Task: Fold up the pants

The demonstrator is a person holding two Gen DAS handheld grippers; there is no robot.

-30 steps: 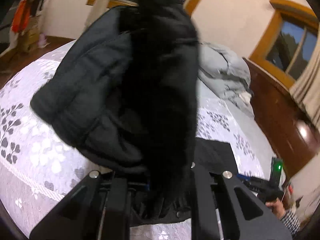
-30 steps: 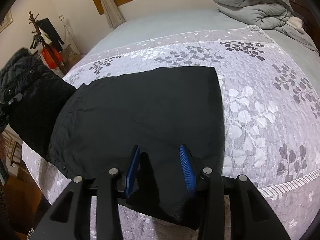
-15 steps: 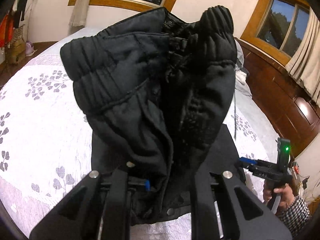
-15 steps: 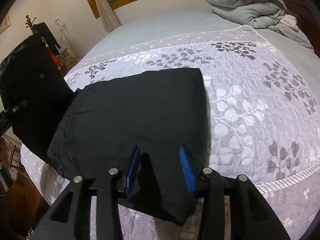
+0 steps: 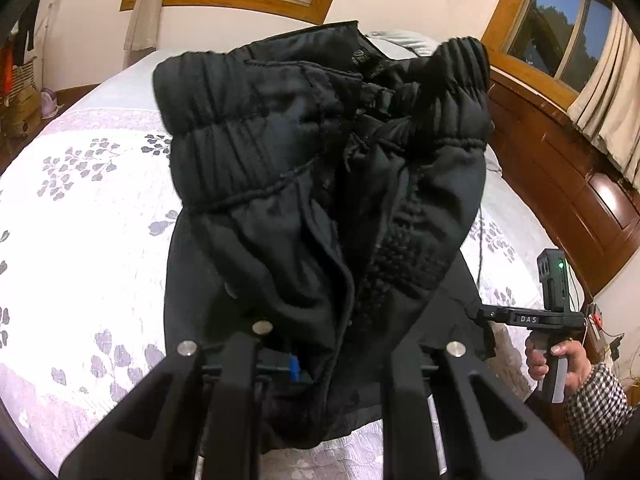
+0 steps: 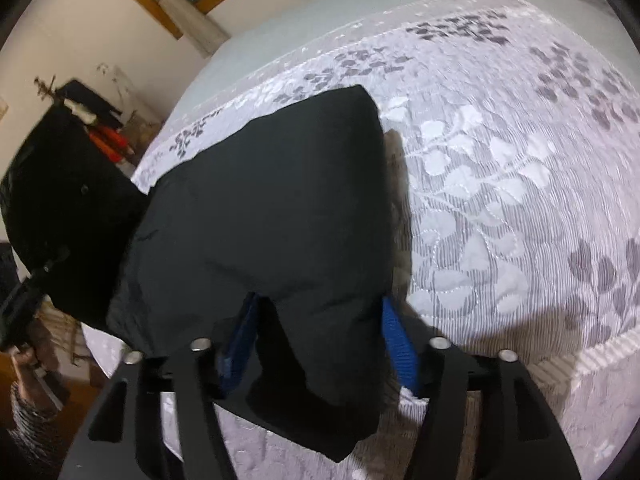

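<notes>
Left wrist view: left gripper (image 5: pixel 320 364) clamped on black pants (image 5: pixel 320 184), waistband end lifted above bedspread (image 5: pixel 80 240).
Right wrist view: right gripper (image 6: pixel 320 344) jaws opening, straddling folded pants (image 6: pixel 272 216) edge (pads apparently not pressing).

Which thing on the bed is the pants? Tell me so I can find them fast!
Find the big bed with the white bedspread printed with grey leaves. At its near edge lie the pants, a puffy black bundle, one end lifted by the left tool. They are the only black thing on that pale cover.
</notes>
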